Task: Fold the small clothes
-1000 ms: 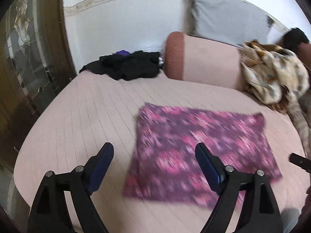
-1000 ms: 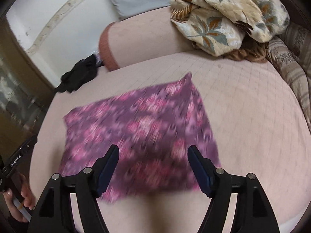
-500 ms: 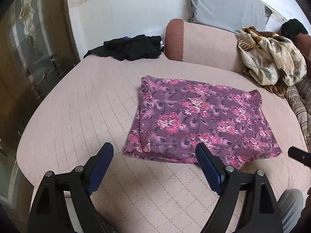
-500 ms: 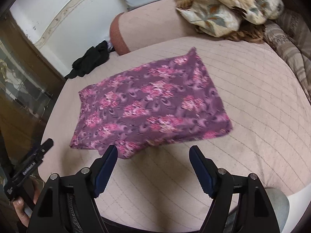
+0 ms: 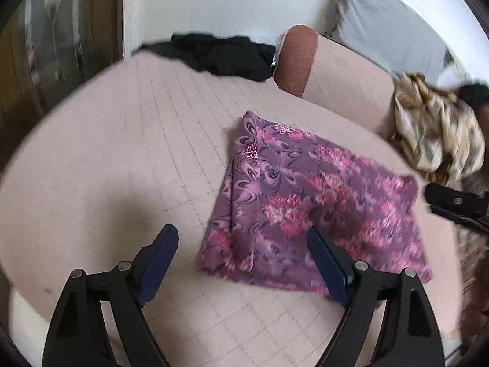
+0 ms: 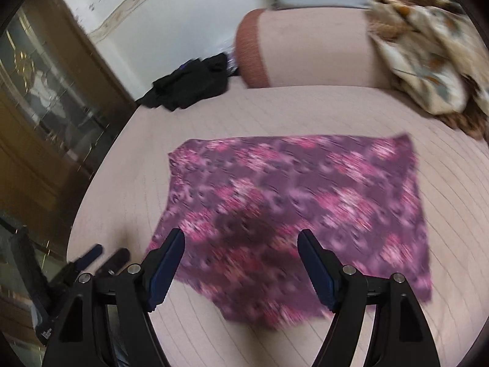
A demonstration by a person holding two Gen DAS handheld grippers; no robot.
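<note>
A purple floral garment [image 5: 318, 208] lies flat on the pink quilted bed [image 5: 122, 153], roughly in the middle of the mattress and nearer its front edge than the bolster [image 5: 330, 73] at the head. It reads as a tidy rectangle with a doubled layer showing along its left side, so at least one fold looks already made; judged from that shape, the piece is partway through, and another fold or two to bring it down to a compact packet probably remains.

The left tool [image 5: 241, 247] hovers over the garment's front left corner with its jaws spread wide and nothing between them; one finger is over bare mattress, the other over the cloth. The right tool [image 6: 241, 247] hangs above the garment's front edge, equally wide apart and empty. Neither is touching the fabric as far as the blurred views show.

A heap of black clothing [image 5: 220, 55] sits unfolded at the far left corner of the bed, just beside the bolster's end, and a patterned beige cloth [image 6: 428, 55] is bunched at the far right. If those belong to the job, most of the work is still ahead.
</note>
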